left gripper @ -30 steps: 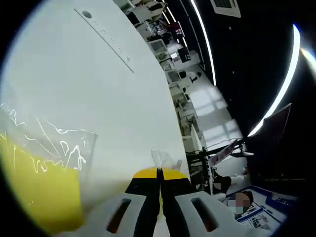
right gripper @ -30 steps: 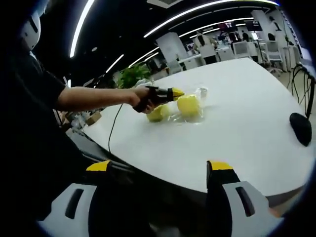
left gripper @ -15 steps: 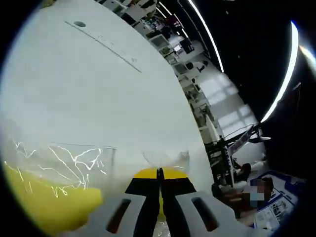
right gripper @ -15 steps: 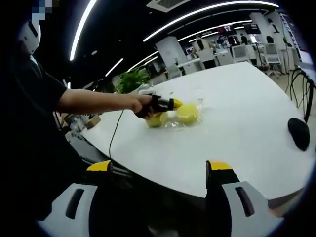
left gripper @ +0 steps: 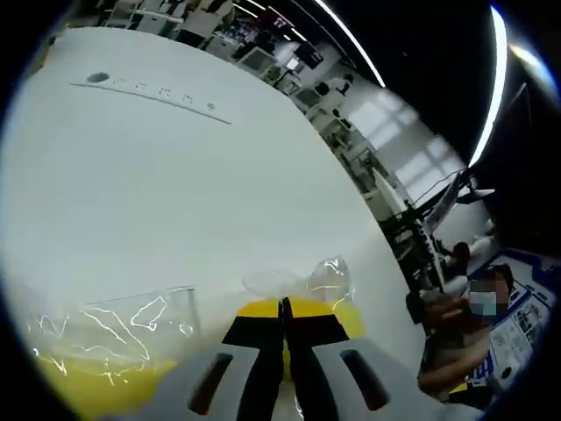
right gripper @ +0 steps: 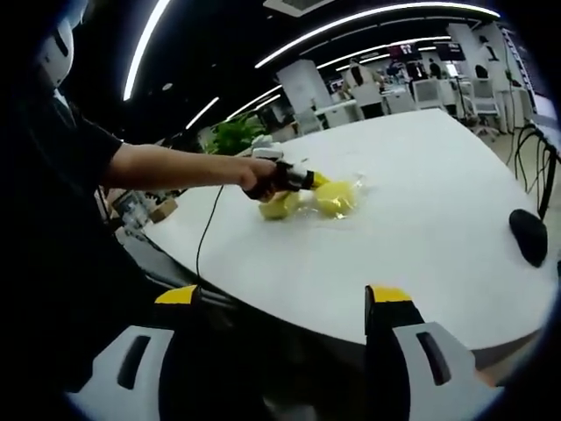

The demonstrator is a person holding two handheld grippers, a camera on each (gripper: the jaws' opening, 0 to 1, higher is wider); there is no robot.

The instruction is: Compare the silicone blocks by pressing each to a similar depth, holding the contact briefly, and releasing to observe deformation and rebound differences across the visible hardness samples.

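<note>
Two yellow silicone blocks in clear plastic wrap [right gripper: 317, 198] lie at mid-frame on the white table [right gripper: 421, 210] in the right gripper view, and our left gripper [right gripper: 308, 180] touches them there. In the left gripper view, this left gripper's yellow-tipped jaws meet closed at bottom centre, pressed onto one wrapped yellow block [left gripper: 346, 314]; another wrapped yellow block [left gripper: 96, 381] sits lower left. Our right gripper [right gripper: 289, 303] hangs open at the near table edge, well apart from the blocks. At far right lies a black oval object [right gripper: 529, 235].
</note>
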